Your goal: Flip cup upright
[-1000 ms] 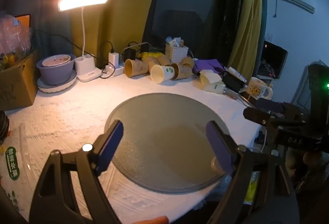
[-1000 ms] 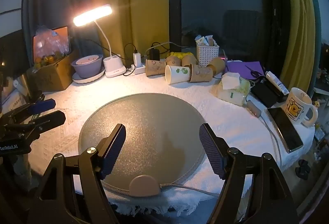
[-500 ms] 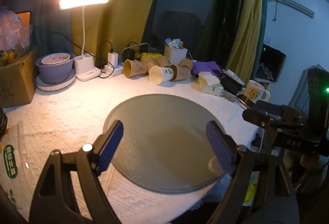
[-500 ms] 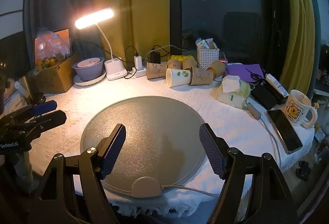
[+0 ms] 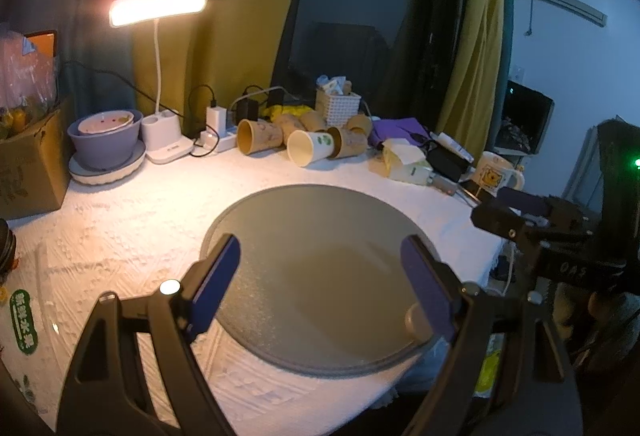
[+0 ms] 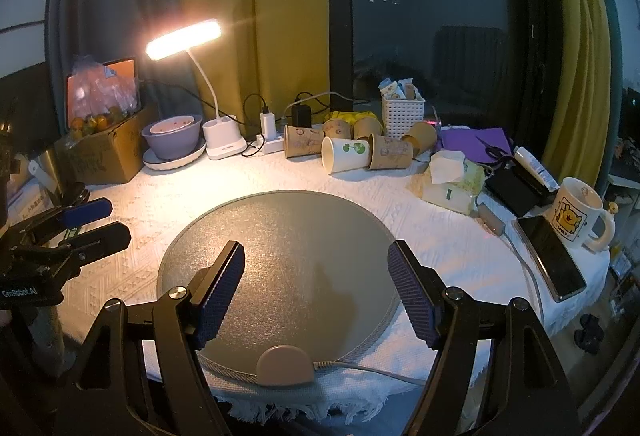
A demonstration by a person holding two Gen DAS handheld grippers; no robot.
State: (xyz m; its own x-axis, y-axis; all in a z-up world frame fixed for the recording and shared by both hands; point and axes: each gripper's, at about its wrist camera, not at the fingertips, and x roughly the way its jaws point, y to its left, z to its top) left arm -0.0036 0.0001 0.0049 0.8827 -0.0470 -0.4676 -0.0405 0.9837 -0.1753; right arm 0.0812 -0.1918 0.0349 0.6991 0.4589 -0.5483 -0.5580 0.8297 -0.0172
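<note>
A white paper cup (image 5: 310, 152) (image 6: 345, 155) with green leaf prints lies on its side at the back of the table, among several brown paper cups (image 5: 258, 136) (image 6: 390, 157) also lying down. My left gripper (image 5: 320, 276) is open and empty above the near part of a round grey mat (image 5: 320, 236). My right gripper (image 6: 316, 288) is open and empty over the same mat (image 6: 280, 236). Each gripper also shows in the other's view, the left (image 6: 90, 222) at the left edge, the right (image 5: 516, 212) at the right edge.
A lit desk lamp (image 6: 184, 40), a purple bowl on a plate (image 6: 172, 140), a cardboard box (image 6: 104, 152), a power strip with chargers (image 6: 276, 140), a white basket (image 6: 402, 114), tissues (image 6: 450, 176), a phone (image 6: 550, 256) and a bear mug (image 6: 576, 214) ring the white-clothed table.
Both cameras have drifted slightly back and up, so the table objects sit a little lower and farther in view. Both grippers stay open and empty.
</note>
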